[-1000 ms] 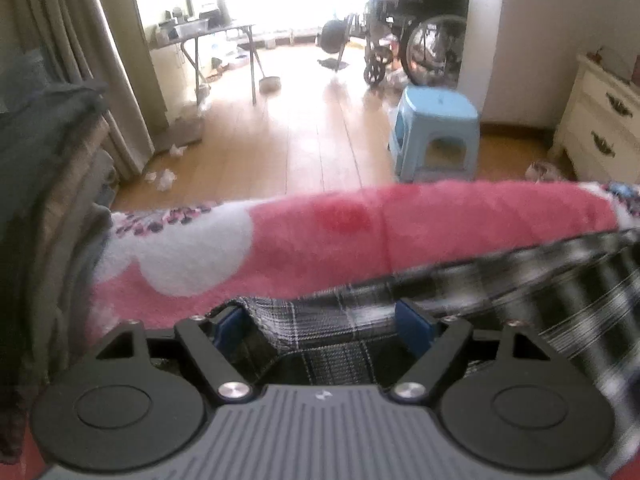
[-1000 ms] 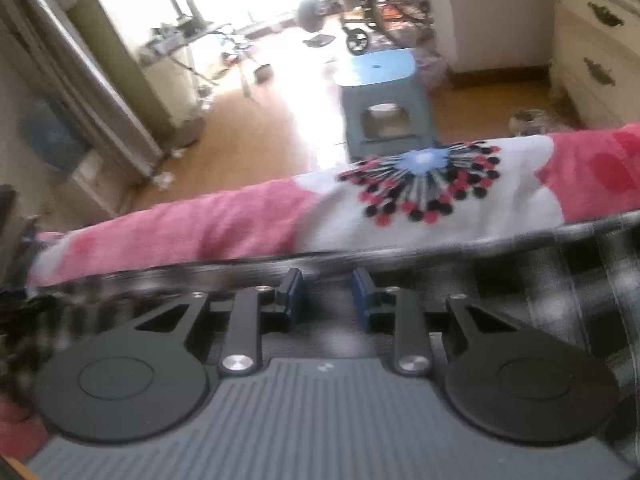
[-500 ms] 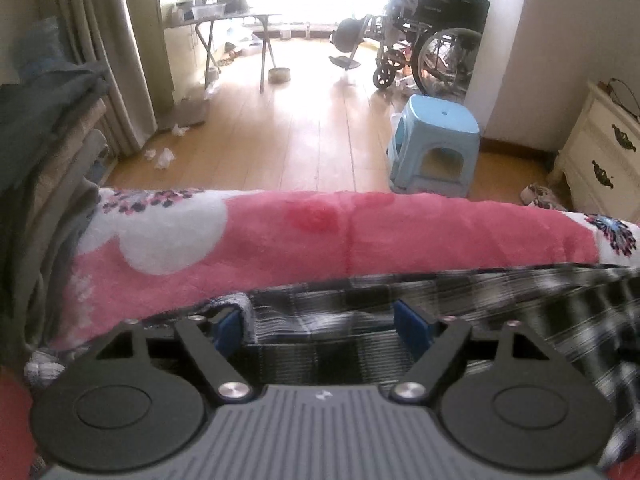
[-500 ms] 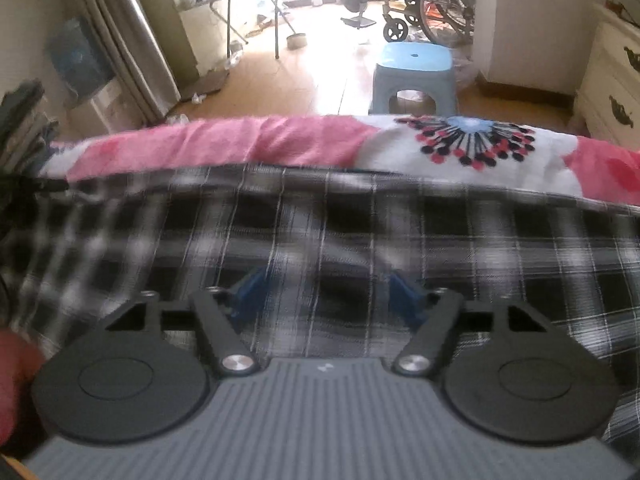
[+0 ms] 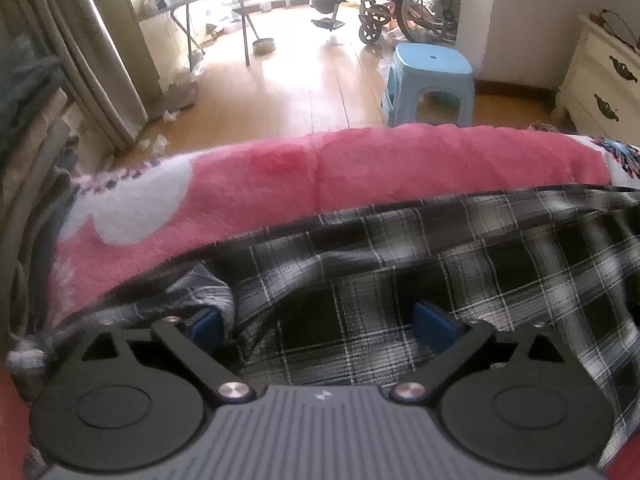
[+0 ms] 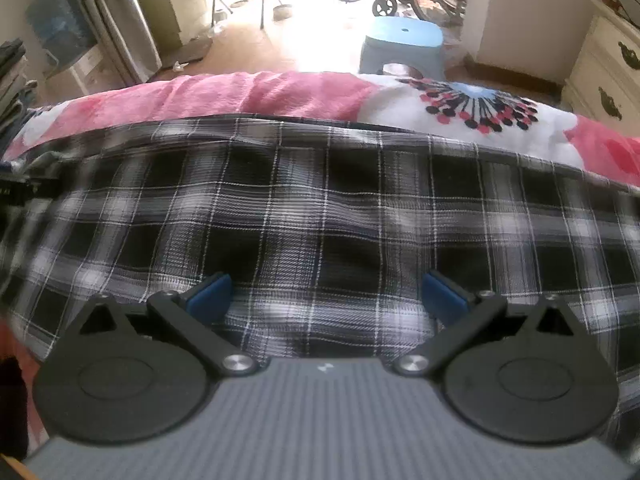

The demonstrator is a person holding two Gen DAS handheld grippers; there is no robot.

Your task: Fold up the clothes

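Note:
A black-and-white plaid garment (image 6: 320, 208) lies spread across the pink flowered blanket (image 6: 240, 92) on the bed. My right gripper (image 6: 326, 298) hovers open just above its middle, blue pads wide apart with nothing between them. In the left wrist view the same plaid garment (image 5: 400, 264) fills the lower right, with a bunched grey-plaid fold (image 5: 200, 292) at its left end. My left gripper (image 5: 320, 322) is open over the cloth, its left pad beside that bunched fold. The blanket (image 5: 360, 176) shows beyond the garment's far edge.
A stack of folded clothes (image 5: 28, 128) stands at the left. Past the bed's far edge are a blue plastic stool (image 5: 430, 80), a wheelchair (image 5: 400, 4), a folding table (image 5: 200, 4) and a white dresser (image 5: 604, 76) on the wooden floor.
My right gripper opened from nearly shut and drew back over the garment, which now lies flat. The left gripper stayed open and shifted slightly, more plaid cloth now beneath it.

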